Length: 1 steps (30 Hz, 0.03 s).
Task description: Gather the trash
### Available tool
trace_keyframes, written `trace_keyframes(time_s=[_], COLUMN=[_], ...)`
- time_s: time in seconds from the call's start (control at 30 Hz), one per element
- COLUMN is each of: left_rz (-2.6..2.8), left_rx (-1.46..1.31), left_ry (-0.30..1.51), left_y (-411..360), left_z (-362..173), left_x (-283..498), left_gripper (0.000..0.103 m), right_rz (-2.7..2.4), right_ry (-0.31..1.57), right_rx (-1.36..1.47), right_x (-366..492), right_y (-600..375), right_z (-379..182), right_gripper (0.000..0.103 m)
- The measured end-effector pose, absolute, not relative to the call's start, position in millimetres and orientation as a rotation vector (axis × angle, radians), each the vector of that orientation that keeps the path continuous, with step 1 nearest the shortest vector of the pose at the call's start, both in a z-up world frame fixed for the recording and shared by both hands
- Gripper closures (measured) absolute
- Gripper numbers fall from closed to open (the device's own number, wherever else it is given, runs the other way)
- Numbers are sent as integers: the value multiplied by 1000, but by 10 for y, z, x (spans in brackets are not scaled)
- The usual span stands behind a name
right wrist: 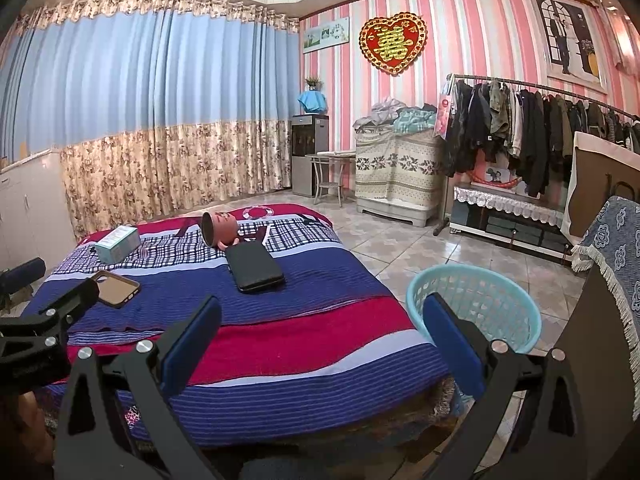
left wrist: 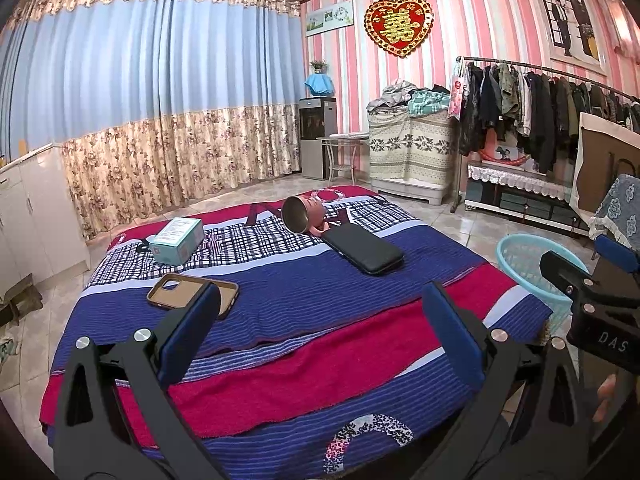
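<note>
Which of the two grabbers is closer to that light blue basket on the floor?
The right one. The right gripper hangs open at the bed's right edge, with the basket just past its right finger. The left gripper is open over the bed, further left, by the phone case.

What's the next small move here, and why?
Probably ease the left gripper forward and left toward the small box. Both grippers are open and empty, the light-blue basket by the bed looks empty, and the box sits on the left gripper's side.
</note>
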State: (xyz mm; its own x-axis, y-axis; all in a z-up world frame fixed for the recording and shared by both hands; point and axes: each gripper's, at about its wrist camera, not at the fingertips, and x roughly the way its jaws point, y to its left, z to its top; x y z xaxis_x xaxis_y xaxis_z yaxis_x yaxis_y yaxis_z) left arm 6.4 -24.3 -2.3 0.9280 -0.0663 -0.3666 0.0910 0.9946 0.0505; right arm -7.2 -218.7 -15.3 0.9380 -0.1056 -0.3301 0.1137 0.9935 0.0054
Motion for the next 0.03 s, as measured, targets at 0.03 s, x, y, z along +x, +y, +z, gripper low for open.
trace_keyframes(time_s=[0.03], left_rz=[-81], left_rx=[66], left_ry=[374], left_y=[-241], left_z=[-23], left_x=[63], left_gripper=[5], right_rz=[-112], right_ry=[337], right_rx=[26], right_x=[-74], right_y=[-2192], right_z=[-149], right_gripper=[5])
